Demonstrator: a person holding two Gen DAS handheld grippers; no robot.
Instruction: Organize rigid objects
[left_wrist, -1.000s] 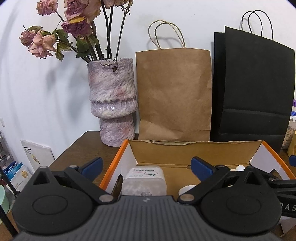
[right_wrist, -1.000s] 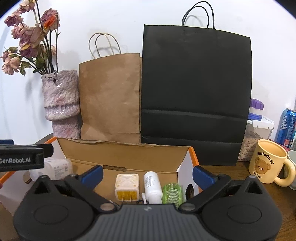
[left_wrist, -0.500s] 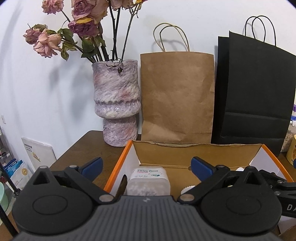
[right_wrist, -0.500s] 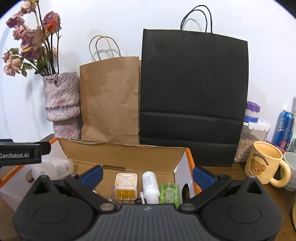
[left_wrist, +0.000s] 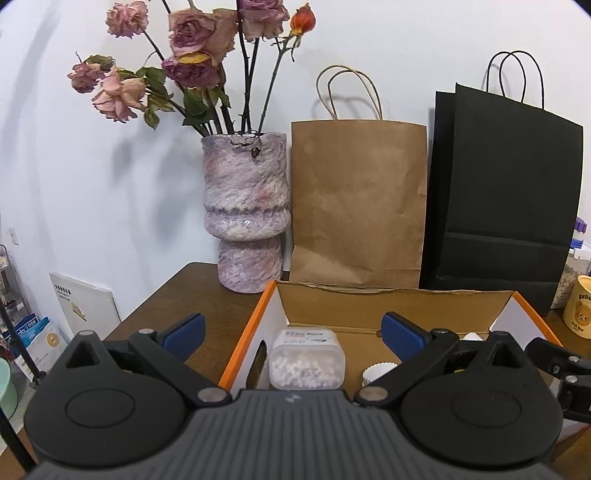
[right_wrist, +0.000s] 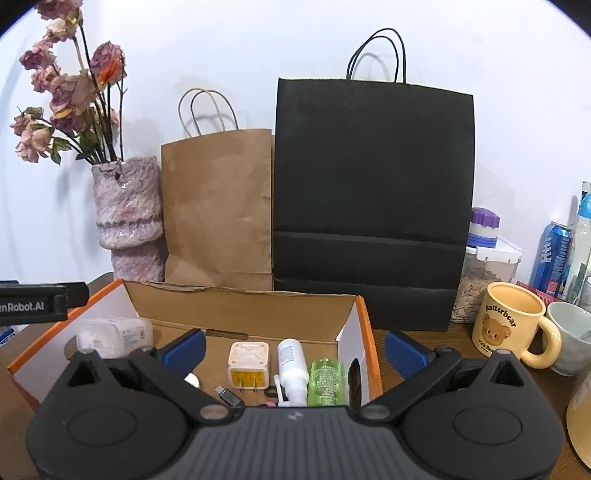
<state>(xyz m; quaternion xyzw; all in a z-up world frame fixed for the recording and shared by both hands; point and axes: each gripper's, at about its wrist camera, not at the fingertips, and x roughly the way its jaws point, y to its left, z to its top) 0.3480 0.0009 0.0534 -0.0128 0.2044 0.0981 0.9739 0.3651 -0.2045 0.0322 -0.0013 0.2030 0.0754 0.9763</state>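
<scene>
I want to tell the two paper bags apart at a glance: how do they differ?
The black bag is taller and wider than the brown bag. Its handles are thin black cord; the brown bag's are tan loops. The brown bag stands nearer the vase, the black one nearer the mug. Both stand upright against the wall, behind the box.

Both wrist cameras sit low and close, facing the back wall across the open orange-edged cardboard box (left_wrist: 391, 306) (right_wrist: 236, 302); they share it, the left view further left.
</scene>
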